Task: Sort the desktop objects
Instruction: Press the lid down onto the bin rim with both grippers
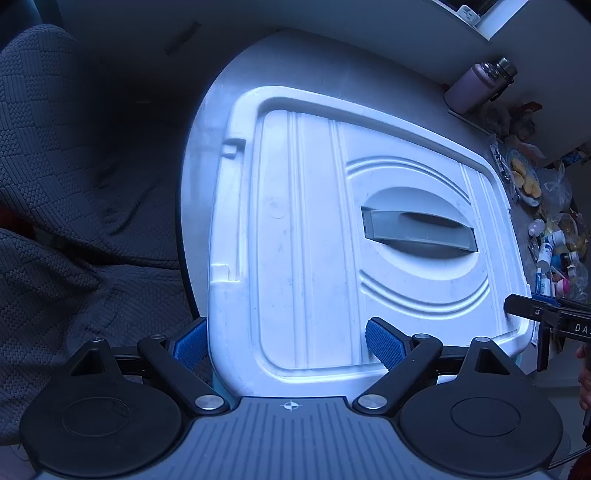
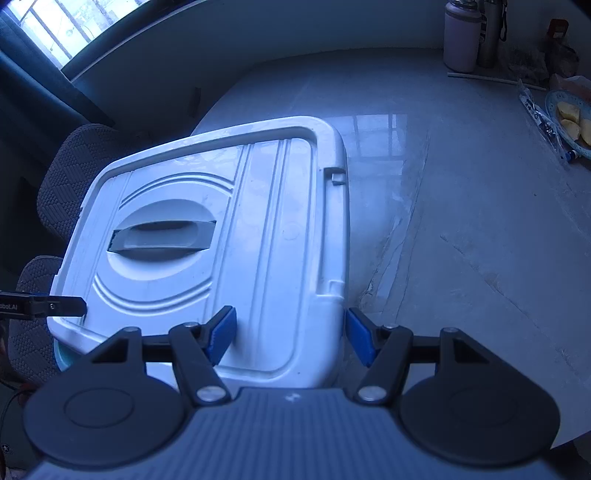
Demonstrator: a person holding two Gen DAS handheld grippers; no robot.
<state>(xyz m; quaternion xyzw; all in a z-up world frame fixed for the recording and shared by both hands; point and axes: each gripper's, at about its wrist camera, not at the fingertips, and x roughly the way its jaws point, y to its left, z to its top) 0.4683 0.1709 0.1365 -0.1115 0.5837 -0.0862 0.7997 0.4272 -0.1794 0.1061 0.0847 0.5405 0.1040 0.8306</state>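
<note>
A white plastic storage box with a ribbed lid [image 1: 314, 236] and a grey recessed handle [image 1: 417, 230] stands on the pale round table [image 1: 207, 122]. My left gripper [image 1: 288, 345] is open, its blue pads straddling the near left corner of the lid. My right gripper [image 2: 290, 338] is open, its blue pads either side of the lid's near right corner [image 2: 325, 314]. The lid also shows in the right wrist view [image 2: 221, 229] with its handle [image 2: 162, 238]. The tip of each gripper shows in the other's view.
A pink flask [image 2: 461, 37] and a dark flask [image 2: 493, 33] stand at the table's far side. A plate of yellow food [image 2: 572, 125] and a wrapped item [image 2: 539, 118] lie at the right. Small bottles and bags [image 1: 554, 251] crowd the right edge. Quilted chairs [image 1: 55, 166] stand left.
</note>
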